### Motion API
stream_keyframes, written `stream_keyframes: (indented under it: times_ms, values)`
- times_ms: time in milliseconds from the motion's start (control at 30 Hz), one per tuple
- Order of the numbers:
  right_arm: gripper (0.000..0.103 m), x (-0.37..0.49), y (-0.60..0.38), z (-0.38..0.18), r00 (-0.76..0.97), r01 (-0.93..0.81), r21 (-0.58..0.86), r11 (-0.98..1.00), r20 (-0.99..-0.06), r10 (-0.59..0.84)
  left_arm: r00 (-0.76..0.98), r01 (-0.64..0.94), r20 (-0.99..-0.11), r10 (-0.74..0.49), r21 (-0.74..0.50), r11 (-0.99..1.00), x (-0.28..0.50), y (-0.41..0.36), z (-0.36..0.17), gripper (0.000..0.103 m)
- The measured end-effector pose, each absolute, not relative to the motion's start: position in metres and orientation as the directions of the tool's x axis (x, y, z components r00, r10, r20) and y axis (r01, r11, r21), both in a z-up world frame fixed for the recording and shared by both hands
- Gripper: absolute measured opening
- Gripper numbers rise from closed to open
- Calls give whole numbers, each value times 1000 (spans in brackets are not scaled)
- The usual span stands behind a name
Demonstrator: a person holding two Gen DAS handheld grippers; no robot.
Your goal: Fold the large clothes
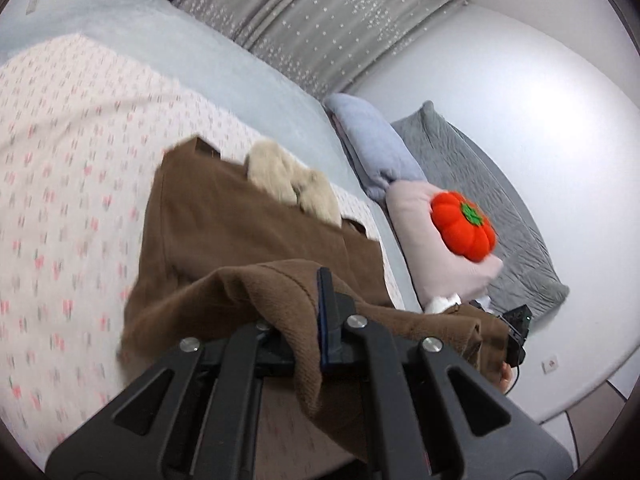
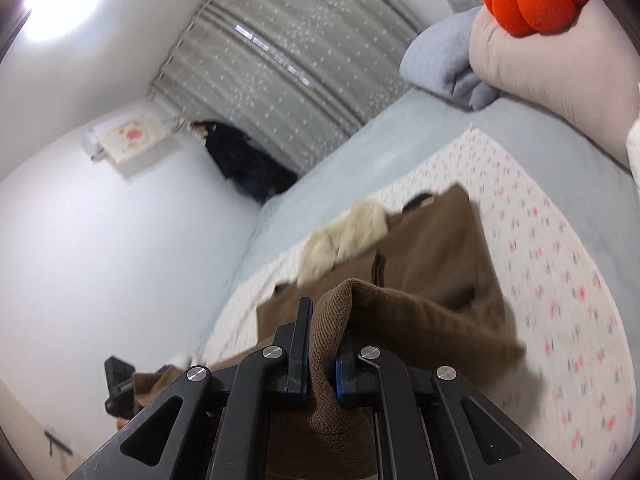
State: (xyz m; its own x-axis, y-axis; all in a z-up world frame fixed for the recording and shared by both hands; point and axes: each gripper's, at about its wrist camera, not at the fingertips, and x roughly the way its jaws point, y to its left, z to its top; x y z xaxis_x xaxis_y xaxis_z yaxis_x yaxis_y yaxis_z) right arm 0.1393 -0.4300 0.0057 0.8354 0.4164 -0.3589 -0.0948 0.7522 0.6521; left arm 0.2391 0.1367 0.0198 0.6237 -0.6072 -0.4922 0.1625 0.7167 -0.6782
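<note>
Flanking brown coat (image 1: pixel 240 220): pumpkin plush (image 1: pixel 464 226), pillows (image 1: pixel 440 256).

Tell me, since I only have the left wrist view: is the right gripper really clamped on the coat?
Observer: Yes. The right gripper is shut on a bunched fold of the brown coat, with the knit pinched between its pads.
Operator: Does the edge hang free between the two grippers?
Observer: I cannot tell. Cloth leaves the left gripper and then hides behind the right gripper's body.
Operator: Is there anything on the wall past the bed?
Observer: A wall unit under a floral cover, mounted high beside the curtain.
</note>
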Motion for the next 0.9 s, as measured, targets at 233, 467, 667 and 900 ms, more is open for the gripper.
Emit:
stream_keyframes:
  times_ms: [233, 467, 667, 900]
  values:
    - [8, 236, -457, -4, 866, 29, 645, 764, -397, 303, 739, 57, -499, -452, -623, 780, 329, 142, 13, 7]
    - [9, 336, -487, -46, 860, 146, 634, 759, -461, 220, 734, -66, -585, -344, -566, 822, 429, 147, -54, 8]
    - [24, 394, -487, -110, 764, 286, 572, 769, -621, 177, 651, -144, -703, -286, -485, 863, 472, 138, -118, 14]
    - [66, 362, -496, -88, 811, 197, 630, 751, -536, 237, 677, -46, -622, -394, -570, 821, 440, 159, -96, 68]
